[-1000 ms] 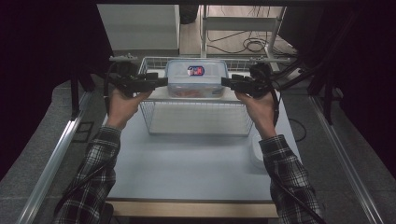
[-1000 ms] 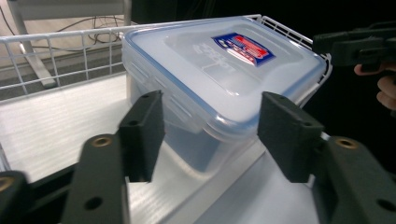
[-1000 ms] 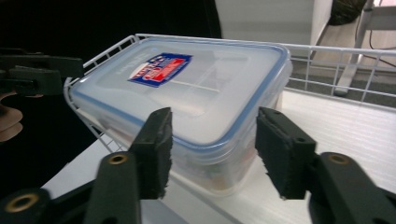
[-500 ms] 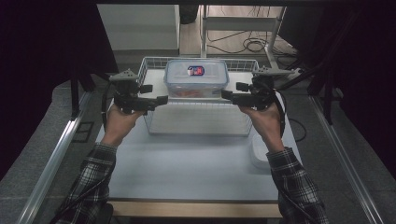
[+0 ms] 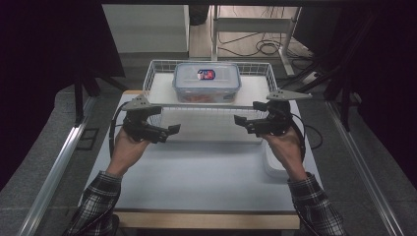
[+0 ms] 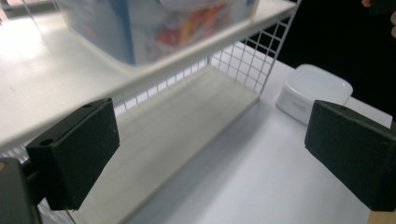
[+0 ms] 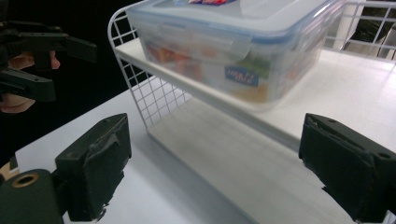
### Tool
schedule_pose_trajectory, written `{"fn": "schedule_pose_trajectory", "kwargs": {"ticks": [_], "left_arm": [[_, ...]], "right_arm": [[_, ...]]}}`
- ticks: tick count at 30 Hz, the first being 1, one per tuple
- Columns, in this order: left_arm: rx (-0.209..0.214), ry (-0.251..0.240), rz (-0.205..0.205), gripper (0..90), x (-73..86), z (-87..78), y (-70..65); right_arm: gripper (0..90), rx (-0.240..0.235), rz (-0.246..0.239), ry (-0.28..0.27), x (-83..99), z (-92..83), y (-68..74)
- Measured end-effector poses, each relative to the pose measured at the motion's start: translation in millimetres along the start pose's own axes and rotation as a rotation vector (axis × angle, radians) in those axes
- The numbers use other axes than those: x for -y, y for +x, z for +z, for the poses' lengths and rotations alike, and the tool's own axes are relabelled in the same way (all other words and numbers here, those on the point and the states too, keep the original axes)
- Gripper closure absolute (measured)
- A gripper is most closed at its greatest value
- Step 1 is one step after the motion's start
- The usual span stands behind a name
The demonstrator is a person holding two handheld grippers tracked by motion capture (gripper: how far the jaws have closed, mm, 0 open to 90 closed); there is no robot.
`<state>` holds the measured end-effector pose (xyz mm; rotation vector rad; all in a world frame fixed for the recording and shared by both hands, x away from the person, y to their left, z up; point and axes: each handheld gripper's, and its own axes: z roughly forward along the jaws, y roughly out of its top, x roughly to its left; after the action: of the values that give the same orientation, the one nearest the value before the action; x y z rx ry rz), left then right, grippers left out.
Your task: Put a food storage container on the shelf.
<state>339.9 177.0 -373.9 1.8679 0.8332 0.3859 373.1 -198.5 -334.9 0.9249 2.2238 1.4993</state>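
Left claw hung empty, jaws just opened wide; likewise right claw. Lidded box sat centred on wire rack's top shelf at desk's far edge. Best withdrawn level, clear of mesh.

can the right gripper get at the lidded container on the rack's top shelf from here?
Probably yes. The right gripper is open with nothing between its jaws, and the container sits on the open top shelf of the wire rack; only the low wire rim stands around it.
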Motion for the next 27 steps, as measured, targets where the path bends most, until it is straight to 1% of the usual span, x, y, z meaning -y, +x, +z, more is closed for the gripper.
{"fn": "schedule_pose_trajectory", "kwargs": {"ticks": [5,9,11,12,14,15,17,18,19,21,22,23,26,27], "left_arm": [[0.013,0.012,0.004,2.1,14.6,0.7,-7.9],[0.011,0.02,0.012,1.4,24.7,0.3,-15.4],[0.007,0.021,0.02,1.4,29.5,0.2,-19.4],[0.01,0.024,0.022,1.4,32.0,0.5,-21.2],[0.005,0.028,0.03,1.4,37.0,0.8,-25.0],[0.002,0.03,0.035,1.4,40.0,1.3,-27.1],[-0.001,0.033,0.039,1.4,44.1,2.0,-29.7],[0.0,0.033,0.039,1.4,46.5,2.6,-31.3],[0.001,0.036,0.043,1.4,48.7,2.7,-32.4],[0.004,0.031,0.042,1.3,53.2,3.7,-35.6],[0.006,0.032,0.044,1.3,55.5,4.2,-36.9],[0.01,0.036,0.049,1.3,57.7,4.3,-37.8],[0.031,0.043,0.037,1.4,65.5,6.5,-40.6],[0.036,0.052,0.039,1.3,67.8,7.6,-41.3]], "right_arm": [[6.1,-0.007,-0.018,0.009,14.1,-4.4,6.1],[5.2,-0.007,-0.036,0.018,24.7,-6.9,10.6],[5.2,-0.01,-0.041,0.023,32.2,-7.8,13.2],[5.2,-0.01,-0.041,0.023,32.2,-7.8,13.2],[5.2,-0.013,-0.045,0.029,37.7,-8.6,14.8],[5.2,-0.013,-0.048,0.033,44.3,-9.2,16.5],[5.1,-0.013,-0.048,0.035,46.3,-9.4,17.0],[5.1,-0.014,-0.044,0.035,51.8,-10.0,18.7],[5.1,-0.014,-0.044,0.035,51.8,-10.0,18.7],[4.8,-0.022,-0.042,0.04,59.7,-10.5,21.8],[4.8,-0.022,-0.042,0.04,59.7,-10.5,21.8],[4.8,-0.028,-0.041,0.042,62.3,-10.6,22.7],[4.6,-0.041,-0.036,0.042,70.5,-10.9,24.2],[4.5,-0.045,-0.033,0.049,72.7,-10.6,24.5]]}}
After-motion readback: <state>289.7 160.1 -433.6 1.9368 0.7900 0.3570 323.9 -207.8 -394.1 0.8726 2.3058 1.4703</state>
